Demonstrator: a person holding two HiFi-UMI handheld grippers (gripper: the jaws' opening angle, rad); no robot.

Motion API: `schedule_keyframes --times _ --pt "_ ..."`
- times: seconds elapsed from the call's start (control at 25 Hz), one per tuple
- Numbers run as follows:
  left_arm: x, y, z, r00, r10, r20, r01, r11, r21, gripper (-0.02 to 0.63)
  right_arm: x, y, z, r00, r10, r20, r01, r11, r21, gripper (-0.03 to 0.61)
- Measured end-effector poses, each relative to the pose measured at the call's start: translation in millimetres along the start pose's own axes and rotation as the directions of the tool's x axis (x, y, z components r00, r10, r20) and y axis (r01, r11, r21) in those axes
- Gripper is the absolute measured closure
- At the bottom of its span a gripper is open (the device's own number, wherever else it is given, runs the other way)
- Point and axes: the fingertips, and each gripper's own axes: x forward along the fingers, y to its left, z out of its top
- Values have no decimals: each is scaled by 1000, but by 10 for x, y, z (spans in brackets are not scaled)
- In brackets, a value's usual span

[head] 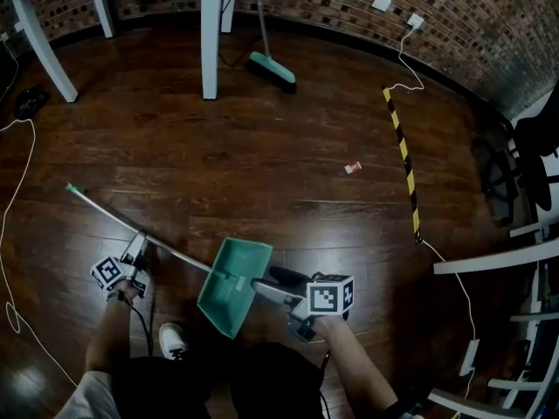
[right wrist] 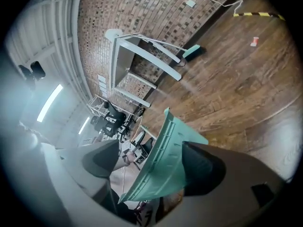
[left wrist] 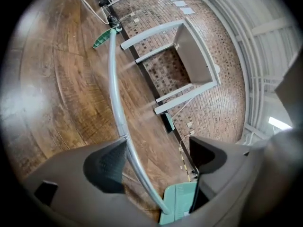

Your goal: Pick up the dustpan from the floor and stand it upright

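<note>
Fingers (left wrist: 104,167) of the left gripper (left wrist: 158,143) are standing spread wide in the left gripper view. The silver handle (left wrist: 113,89) of the dustpan (left wrist: 180,202) is running up between them, right against the inner edge of one pad and well clear of the other, so nothing is being pinched. Beyond the fingers the handle is stretching away over the wooden floor (left wrist: 57,93) to its green tip (left wrist: 104,38), while the teal pan is showing only as a corner at the bottom edge.

Fingers (right wrist: 201,167) of the right gripper (right wrist: 150,144) are also standing apart. The teal pan (right wrist: 161,169) is sitting edge-on between them, lying against one pad and leaving a gap to the other. Further out this view is taking in a broom (right wrist: 191,52) by the brick wall (right wrist: 142,13), a small scrap (right wrist: 254,41) on the floor, and striped tape (right wrist: 258,14).

Only the head view is showing the whole dustpan (head: 229,286): it is lying low along the floor (head: 262,173) close to the person's shoe (head: 172,339), with the handle (head: 131,221) slanting off to the left. The left gripper (head: 140,250) is sitting at mid-handle and the right gripper (head: 278,285) at the pan's near edge. Whether the pan is resting fully on the boards cannot be told. Farther off, the broom (head: 272,70) is leaning beside a white leg (head: 212,33).
</note>
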Motion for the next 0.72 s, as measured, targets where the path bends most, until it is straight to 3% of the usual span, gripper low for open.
schedule_keyframes --times 0.12,0.28,0.52,0.68,0.72 --pt "-40 -57 25 1000 -28 13 29 997 -65 192 91 58 -31 1000 23 -19 -23 1000 4 155" --pt "-166 132 170 999 19 47 -15 996 -91 192 214 82 -43 999 33 -33 -33 999 -4 155" --pt "-50 291 -9 995 81 -63 -86 993 -79 193 269 34 -107 998 36 -52 -37 999 -5 155" --pt "122 279 -109 991 68 -116 -78 994 -78 195 250 57 -94 997 59 -42 -58 998 12 168" --pt "136 286 -108 991 72 -113 -81 993 -85 224 256 72 -96 997 69 -43 -69 998 16 185"
